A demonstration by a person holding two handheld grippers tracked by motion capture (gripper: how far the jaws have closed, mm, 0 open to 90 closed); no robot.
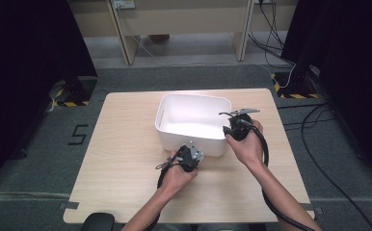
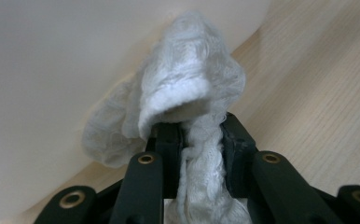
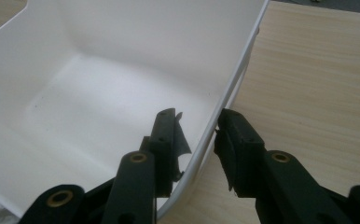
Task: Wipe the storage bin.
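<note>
A white plastic tub point(image 1: 193, 96) stands on the wooden table point(image 1: 126, 144). My left gripper point(image 1: 191, 153) sits at the tub's near wall, shut on a fluffy white cloth point(image 2: 187, 79). In the left gripper view the cloth bulges out over the left gripper point(image 2: 201, 135) and rests against the tub's outer wall point(image 2: 52, 70). My right gripper point(image 1: 233, 129) is at the tub's near right corner. In the right gripper view the right gripper point(image 3: 199, 135) straddles the tub's wall point(image 3: 169, 42), one jaw inside and one outside, closed on it. The tub's inside looks bare.
Bare tabletop point(image 3: 308, 70) lies right of the tub, and more to the left and in front. Beyond the table are grey carpet, cables point(image 1: 319, 159), dark screens at both sides and wooden furniture legs point(image 1: 121, 33) at the back.
</note>
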